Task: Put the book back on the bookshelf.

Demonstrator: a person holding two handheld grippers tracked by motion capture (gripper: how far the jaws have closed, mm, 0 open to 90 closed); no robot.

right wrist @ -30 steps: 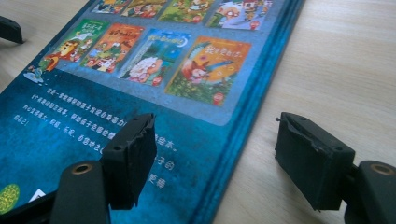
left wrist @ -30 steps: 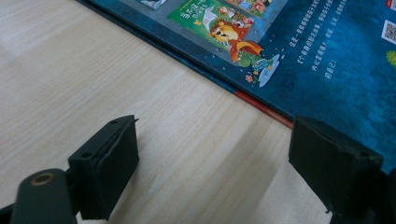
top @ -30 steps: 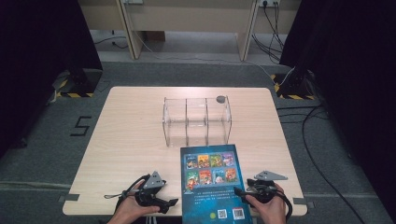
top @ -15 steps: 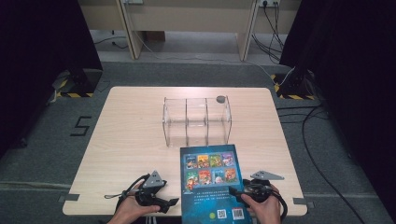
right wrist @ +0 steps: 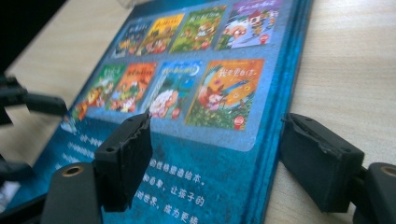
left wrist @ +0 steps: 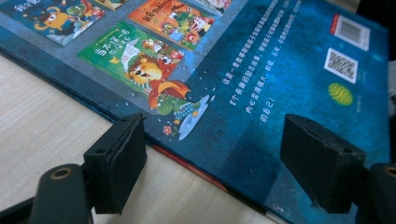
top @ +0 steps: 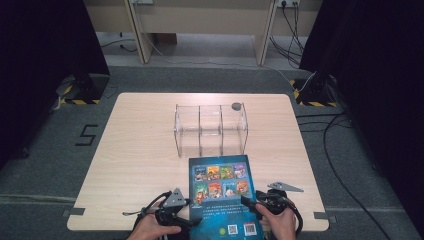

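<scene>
High view: blue book (top: pixel 221 195) flat at table's (top: pixel 140 150) near edge. Left gripper (left wrist: pixel 212 154) straddles its left edge, jaws just been closing, pads not pressing. Right gripper (right wrist: pixel 215 154) jaws apart astride right edge, gripping nothing.

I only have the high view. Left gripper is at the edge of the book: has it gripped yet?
Observer: No. The left gripper is open. Its jaws have just been closing with the side edge of the book between them, and the pads are not pressing on it.
Operator: Right one?
Observer: The right gripper is open too. It straddles the other side edge, with one jaw above the cover and the other over the bare table.
</scene>
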